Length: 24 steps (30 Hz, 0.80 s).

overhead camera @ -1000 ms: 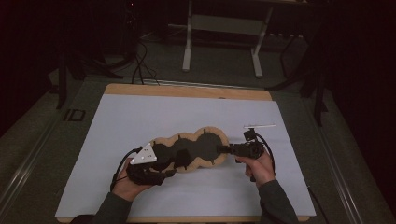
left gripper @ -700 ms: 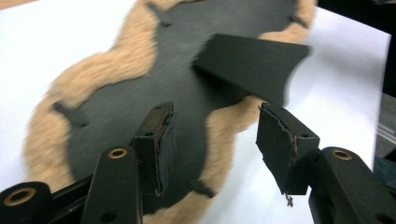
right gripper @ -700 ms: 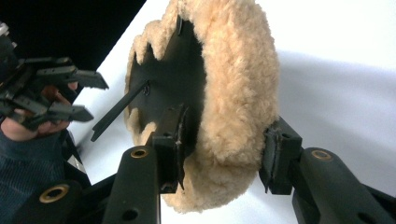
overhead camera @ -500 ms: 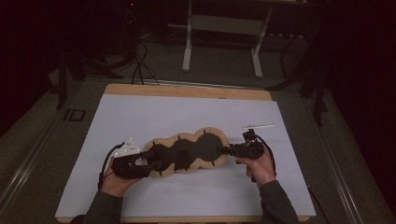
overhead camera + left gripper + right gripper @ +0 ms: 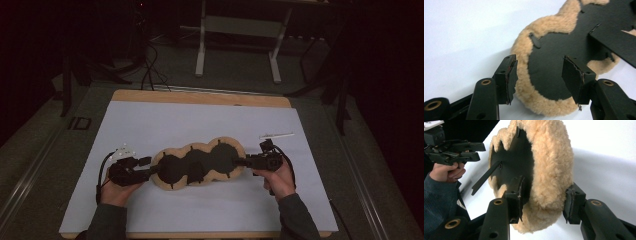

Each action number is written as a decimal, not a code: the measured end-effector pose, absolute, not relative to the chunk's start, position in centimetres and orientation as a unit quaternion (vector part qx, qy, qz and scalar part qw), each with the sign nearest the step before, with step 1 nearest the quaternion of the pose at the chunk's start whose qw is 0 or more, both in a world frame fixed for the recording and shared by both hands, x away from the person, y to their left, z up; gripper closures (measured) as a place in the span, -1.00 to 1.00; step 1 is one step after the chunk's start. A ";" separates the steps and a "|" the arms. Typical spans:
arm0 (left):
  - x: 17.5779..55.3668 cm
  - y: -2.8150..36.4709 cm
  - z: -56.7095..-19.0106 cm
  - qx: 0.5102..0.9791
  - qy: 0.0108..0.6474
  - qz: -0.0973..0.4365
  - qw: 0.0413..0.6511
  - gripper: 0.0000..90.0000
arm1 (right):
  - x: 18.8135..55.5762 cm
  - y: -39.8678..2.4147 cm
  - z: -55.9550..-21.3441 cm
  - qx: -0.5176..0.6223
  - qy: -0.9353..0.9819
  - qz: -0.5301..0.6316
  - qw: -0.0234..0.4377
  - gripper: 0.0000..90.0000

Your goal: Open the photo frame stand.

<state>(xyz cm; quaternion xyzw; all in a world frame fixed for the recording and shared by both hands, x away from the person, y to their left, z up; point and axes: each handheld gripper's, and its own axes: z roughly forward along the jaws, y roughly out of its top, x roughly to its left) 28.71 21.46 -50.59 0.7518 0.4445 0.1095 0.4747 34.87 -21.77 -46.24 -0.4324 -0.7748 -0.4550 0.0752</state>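
A three-lobed fleece pad (image 5: pixel 200 162) with tan wool edges and a black backing (image 5: pixel 549 62) lies across the white sheet. My right gripper (image 5: pixel 241 161) grips its right end: in the right gripper view one pad presses the black backing and the other the wool (image 5: pixel 549 157), right gripper (image 5: pixel 544 200) shut on it. My left gripper (image 5: pixel 149 168) is at the pad's left end. In the left gripper view its jaws stand wide, left gripper (image 5: pixel 540 75) open, with the wool rim just ahead and untouched. A black strap (image 5: pixel 614 42) crosses the backing.
The white sheet (image 5: pixel 200 120) covers a wooden board (image 5: pixel 200 97). A thin white stick (image 5: pixel 276 135) lies just beyond the right gripper. Dark floor, cables and a stand's legs (image 5: pixel 200 60) lie behind the table.
My left gripper has slid left, off the pad's left lobe to just past its left end. The right gripper has kept still on the right end.
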 end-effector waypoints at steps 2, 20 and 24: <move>28.9 21.6 -50.8 0.751 0.448 0.103 0.473 -0.01 | 34.9 -21.8 -46.2 -0.431 -0.776 -0.455 0.073 0.26; 29.7 21.0 -52.2 0.765 0.458 0.076 0.447 -0.15 | 34.5 -21.8 -46.3 -0.413 -0.796 -0.440 0.055 0.24; 29.8 20.9 -52.4 0.769 0.454 0.069 0.444 -0.08 | 34.4 -21.8 -46.4 -0.409 -0.799 -0.438 0.053 0.24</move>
